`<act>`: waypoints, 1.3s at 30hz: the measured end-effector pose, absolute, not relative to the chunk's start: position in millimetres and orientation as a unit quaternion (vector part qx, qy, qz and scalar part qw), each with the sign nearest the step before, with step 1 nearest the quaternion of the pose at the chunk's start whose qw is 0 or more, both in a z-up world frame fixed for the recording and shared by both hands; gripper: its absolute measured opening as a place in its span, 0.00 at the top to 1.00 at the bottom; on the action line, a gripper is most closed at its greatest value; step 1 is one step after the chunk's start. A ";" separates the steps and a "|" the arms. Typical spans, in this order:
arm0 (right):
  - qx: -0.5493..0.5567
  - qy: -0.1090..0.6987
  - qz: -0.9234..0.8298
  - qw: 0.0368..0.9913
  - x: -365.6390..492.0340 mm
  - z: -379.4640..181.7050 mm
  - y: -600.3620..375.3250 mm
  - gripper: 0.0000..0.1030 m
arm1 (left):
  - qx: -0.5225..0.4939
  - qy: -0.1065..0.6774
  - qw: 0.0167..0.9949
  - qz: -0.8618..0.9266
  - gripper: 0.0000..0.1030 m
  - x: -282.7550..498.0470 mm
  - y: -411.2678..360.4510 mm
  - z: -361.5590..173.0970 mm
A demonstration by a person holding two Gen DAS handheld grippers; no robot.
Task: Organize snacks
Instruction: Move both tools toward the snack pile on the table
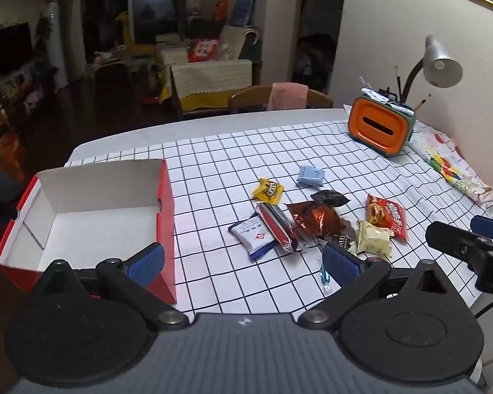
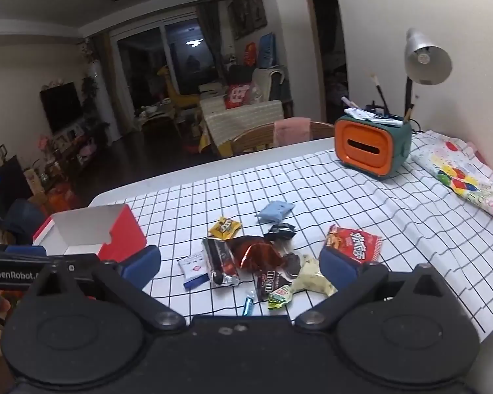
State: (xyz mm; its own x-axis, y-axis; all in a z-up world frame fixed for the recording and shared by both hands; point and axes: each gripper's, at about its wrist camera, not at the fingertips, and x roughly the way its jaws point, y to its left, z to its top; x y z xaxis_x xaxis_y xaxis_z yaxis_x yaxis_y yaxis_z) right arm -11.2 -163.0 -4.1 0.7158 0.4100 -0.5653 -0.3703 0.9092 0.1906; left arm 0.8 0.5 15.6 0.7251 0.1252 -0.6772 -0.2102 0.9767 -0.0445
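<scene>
Both grippers, left gripper (image 1: 243, 259) and right gripper (image 2: 240, 264), spread wide, empty; snacks (image 1: 315, 220) ahead, box (image 1: 92, 210) perhaps empty, leftward.

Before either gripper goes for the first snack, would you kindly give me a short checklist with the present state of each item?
1. Left gripper open and empty: ok.
2. Right gripper open and empty: ok.
3. Red box open on top, white inside showing nothing in it: ok.
4. Snacks in reach on the checked cloth: ok, all loose beside the box.
5. Snacks lying apart for a clean pick: not ok; the brown foil pack overlaps its neighbours.
6. Yellow packet lying free: ok.
</scene>
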 end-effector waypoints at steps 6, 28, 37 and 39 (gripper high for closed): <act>0.018 0.319 0.230 0.919 -8.5 -5.6 -159.1 0.00 | -0.066 0.365 0.923 0.102 0.00 -3.0 -2.6 15.1; 0.004 0.324 0.245 0.914 -11.1 -6.2 -158.5 0.00 | -0.070 0.368 0.921 0.112 0.00 -12.1 -7.5 14.8; -0.003 0.315 0.250 0.916 -13.1 -2.3 -156.9 0.00 | -0.067 0.360 0.924 0.107 0.00 -14.9 -10.4 21.0; -0.004 0.312 0.254 0.916 -14.4 -1.2 -156.3 0.00 | -0.066 0.357 0.926 0.106 0.00 -15.7 -10.9 22.6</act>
State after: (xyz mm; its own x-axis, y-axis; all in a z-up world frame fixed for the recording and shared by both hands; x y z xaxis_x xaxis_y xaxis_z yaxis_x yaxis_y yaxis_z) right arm -14.4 -156.3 -1.2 0.6764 0.4621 -0.5736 -0.4666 0.8713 0.1518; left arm -15.7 -10.9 22.6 0.7223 0.1487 -0.6754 -0.2437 0.9687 -0.0473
